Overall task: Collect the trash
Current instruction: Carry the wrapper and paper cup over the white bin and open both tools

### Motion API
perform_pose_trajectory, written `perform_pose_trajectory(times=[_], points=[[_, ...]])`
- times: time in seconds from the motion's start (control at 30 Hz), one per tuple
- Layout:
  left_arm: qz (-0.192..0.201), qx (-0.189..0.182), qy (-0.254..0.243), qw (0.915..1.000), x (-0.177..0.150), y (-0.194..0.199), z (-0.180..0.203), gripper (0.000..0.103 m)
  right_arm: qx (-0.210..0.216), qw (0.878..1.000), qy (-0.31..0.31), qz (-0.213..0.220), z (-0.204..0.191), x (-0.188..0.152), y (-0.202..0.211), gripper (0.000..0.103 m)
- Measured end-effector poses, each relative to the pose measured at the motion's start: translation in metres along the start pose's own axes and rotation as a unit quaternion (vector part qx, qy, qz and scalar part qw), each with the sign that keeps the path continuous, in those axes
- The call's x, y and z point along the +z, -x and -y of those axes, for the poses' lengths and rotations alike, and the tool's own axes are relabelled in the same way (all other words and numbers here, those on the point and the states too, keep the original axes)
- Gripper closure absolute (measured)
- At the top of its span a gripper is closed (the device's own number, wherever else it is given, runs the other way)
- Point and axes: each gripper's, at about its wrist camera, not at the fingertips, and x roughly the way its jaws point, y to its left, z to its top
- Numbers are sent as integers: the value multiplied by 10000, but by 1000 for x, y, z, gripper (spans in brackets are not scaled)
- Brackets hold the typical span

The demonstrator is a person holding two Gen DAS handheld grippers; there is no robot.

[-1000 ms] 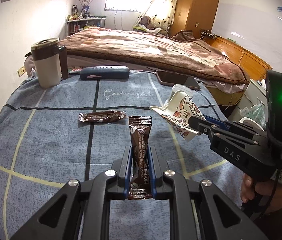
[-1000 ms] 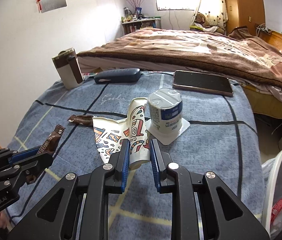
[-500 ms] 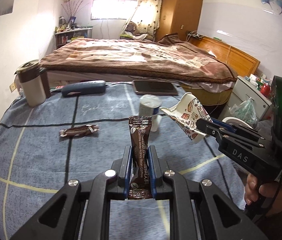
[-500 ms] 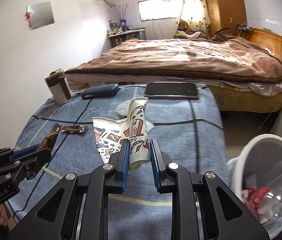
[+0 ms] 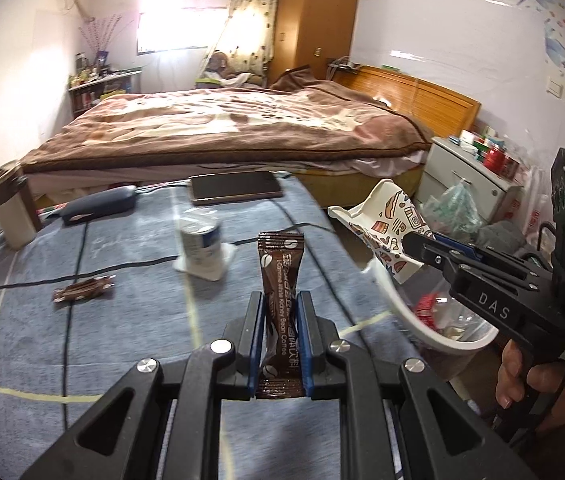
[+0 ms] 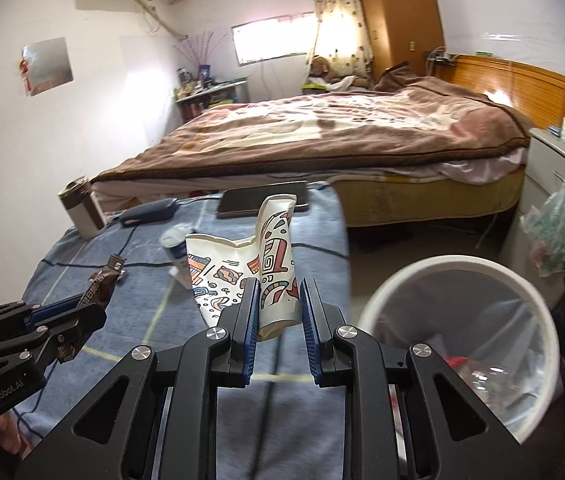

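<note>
My left gripper [image 5: 279, 300] is shut on an upright brown coffee sachet [image 5: 281, 272], held above the blue tablecloth [image 5: 122, 320]. My right gripper [image 6: 279, 288] is shut on a crushed patterned paper cup [image 6: 270, 256], carried near the table's right edge beside the white trash bin [image 6: 458, 268]. In the left wrist view the same paper cup [image 5: 386, 220] sticks out of the right gripper [image 5: 410, 242] over the bin's rim [image 5: 398, 308]. A second brown wrapper [image 5: 82, 289] and an overturned yoghurt pot [image 5: 201, 246] lie on the cloth.
A tumbler [image 5: 8, 208], a dark case [image 5: 98, 204] and a tablet [image 5: 234, 187] sit at the table's far side. Beyond is a bed [image 5: 222, 128]. A white cabinet [image 6: 554, 184] with a hanging bag [image 6: 554, 232] stands behind the lined bin, which holds some rubbish.
Both grippers have swung to the right and risen a little, each keeping its load. The trash bin has come into full view and the paper cup is now near its rim.
</note>
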Motion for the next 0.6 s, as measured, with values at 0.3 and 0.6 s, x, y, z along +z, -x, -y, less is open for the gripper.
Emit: perform_pose_trajectory(times=[0.3, 0.6], points=[[-67, -360, -307, 9989, 9, -21, 55, 86, -470, 9984, -294, 127, 46, -2, 20, 80], [-188, -758, -459, 9959, 21, -48, 106, 86, -939, 9939, -567, 98, 92, -7, 31, 80]])
